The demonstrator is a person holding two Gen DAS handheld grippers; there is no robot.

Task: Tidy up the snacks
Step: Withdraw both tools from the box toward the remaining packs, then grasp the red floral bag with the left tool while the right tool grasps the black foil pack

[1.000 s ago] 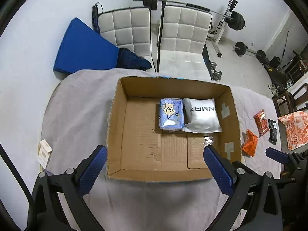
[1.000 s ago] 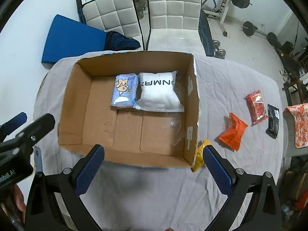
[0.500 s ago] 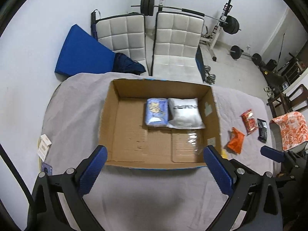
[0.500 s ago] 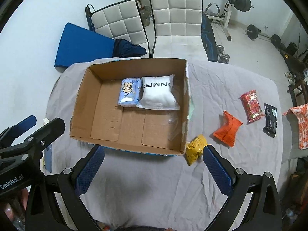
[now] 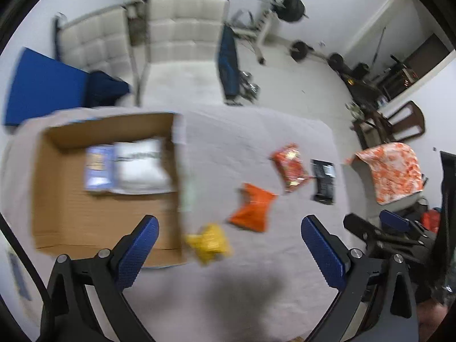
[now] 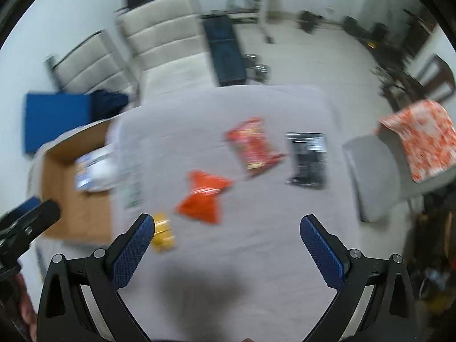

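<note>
Grey-clothed bench (image 5: 256,131) in a home gym, both tools spread above it and holding nothing.

Left to right: the box (image 5: 57,199) sits at the bench's left with a blue pack (image 5: 98,168) and a white pack (image 5: 142,165) side by side inside; just beside its right wall lies a yellow pouch (image 5: 209,243), then an orange pouch (image 5: 252,206), a red pack (image 5: 290,166) and a black pack (image 5: 323,181) — all loose on the cloth. Left tool (image 5: 229,252) and right tool (image 6: 228,248) hover with jaws wide apart; both views are blurred.

We cannot read the motion-blurred packets' print; the cardboard box (image 6: 77,196) sits half hidden behind the left gripper (image 6: 27,223).
</note>
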